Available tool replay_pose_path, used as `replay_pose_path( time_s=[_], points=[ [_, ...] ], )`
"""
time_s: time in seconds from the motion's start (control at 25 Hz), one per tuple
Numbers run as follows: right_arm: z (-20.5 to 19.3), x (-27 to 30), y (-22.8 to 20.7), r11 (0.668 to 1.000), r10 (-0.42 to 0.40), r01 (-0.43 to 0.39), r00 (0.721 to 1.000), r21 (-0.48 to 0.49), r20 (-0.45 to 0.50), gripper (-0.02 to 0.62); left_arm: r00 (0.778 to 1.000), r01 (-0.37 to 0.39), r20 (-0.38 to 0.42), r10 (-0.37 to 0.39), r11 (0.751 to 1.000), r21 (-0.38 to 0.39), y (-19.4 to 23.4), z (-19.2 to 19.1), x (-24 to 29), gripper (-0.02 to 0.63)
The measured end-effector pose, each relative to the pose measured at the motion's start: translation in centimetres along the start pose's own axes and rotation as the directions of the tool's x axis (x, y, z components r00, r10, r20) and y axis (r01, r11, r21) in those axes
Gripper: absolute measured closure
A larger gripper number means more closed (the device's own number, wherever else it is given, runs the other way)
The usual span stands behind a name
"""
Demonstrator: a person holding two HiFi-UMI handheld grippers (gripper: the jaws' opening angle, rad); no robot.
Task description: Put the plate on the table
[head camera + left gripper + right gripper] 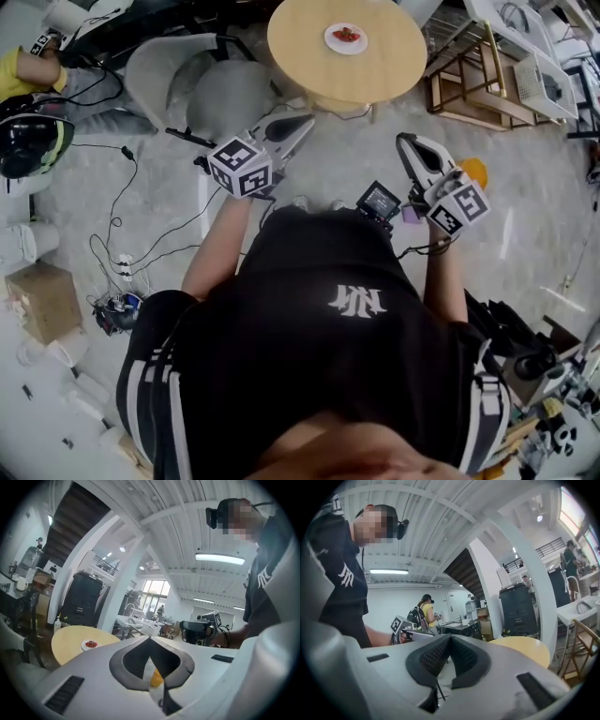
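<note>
A small white plate (346, 38) with red food on it rests on the round wooden table (300, 52) ahead of me. In the left gripper view the plate (90, 644) sits near the table's (68, 641) near edge. My left gripper (302, 125) is held at waist height and points toward the table, well short of it, its jaws shut on nothing (150, 638). My right gripper (405, 142) is level beside it, also shut and empty (450, 637). The right gripper view shows only part of the tabletop (527, 649), not the plate.
Two grey chairs (178, 70) stand left of the table and a wooden rack (469, 89) to its right. Cables (117, 225) trail across the floor at left, near a cardboard box (42, 300). An orange object (474, 172) lies beside the right gripper. A person in yellow (424, 611) stands far off.
</note>
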State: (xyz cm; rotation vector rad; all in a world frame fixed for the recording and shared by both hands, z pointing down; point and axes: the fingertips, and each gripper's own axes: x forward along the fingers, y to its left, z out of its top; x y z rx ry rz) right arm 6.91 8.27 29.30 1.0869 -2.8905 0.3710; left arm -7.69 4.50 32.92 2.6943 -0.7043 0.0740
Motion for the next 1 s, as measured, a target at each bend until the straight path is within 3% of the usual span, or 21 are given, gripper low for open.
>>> replay_pose_path(
  time_s=[0.16, 0.4, 1.0],
  points=[
    [-0.6, -1.8, 0.0, 1.0, 0.001, -0.001, 1.0, 0.004, 0.01, 0.592, 0.999, 0.033, -0.036, -0.032, 0.999, 0.029, -3.0, -0.8, 1.1, 0.594],
    [-0.6, -2.5, -0.8, 1.0, 0.009, -0.009, 0.999, 0.004, 0.032, 0.592, 0.996, 0.041, -0.077, -0.039, 0.999, 0.035, -4.4, -1.8, 1.5, 0.594],
    [-1.2, -2.7, -0.9, 0.999, 0.032, -0.032, 0.999, -0.008, 0.034, 0.592, 0.997, 0.009, -0.08, -0.007, 1.0, 0.023, -5.3, -2.8, 1.2, 0.594]
  ],
)
